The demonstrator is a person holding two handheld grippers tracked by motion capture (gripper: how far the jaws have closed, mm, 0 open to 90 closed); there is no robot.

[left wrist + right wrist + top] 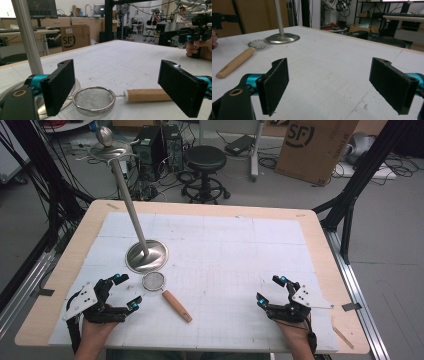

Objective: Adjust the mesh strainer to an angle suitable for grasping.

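A small wire-mesh strainer (pixel 153 281) with a wooden handle (pixel 177 306) lies on the white table mat, just in front of the round metal base (pixel 146 255) of an upright metal stand (pixel 125 190). My left gripper (pixel 126 292) is open at the near left, its jaws wide apart right beside the strainer (pixel 94 100), handle (pixel 147 95) between the jaw tips. My right gripper (pixel 271 290) is open at the near right, empty, over bare mat. From the right gripper view the strainer (pixel 259 43) and stand base (pixel 282 38) lie far left.
The white gridded mat (pixel 225 250) covers most of the wooden table (pixel 320 235). Behind the table stand a black stool (pixel 206 160), a cardboard box (pixel 315 145) and cables on the floor.
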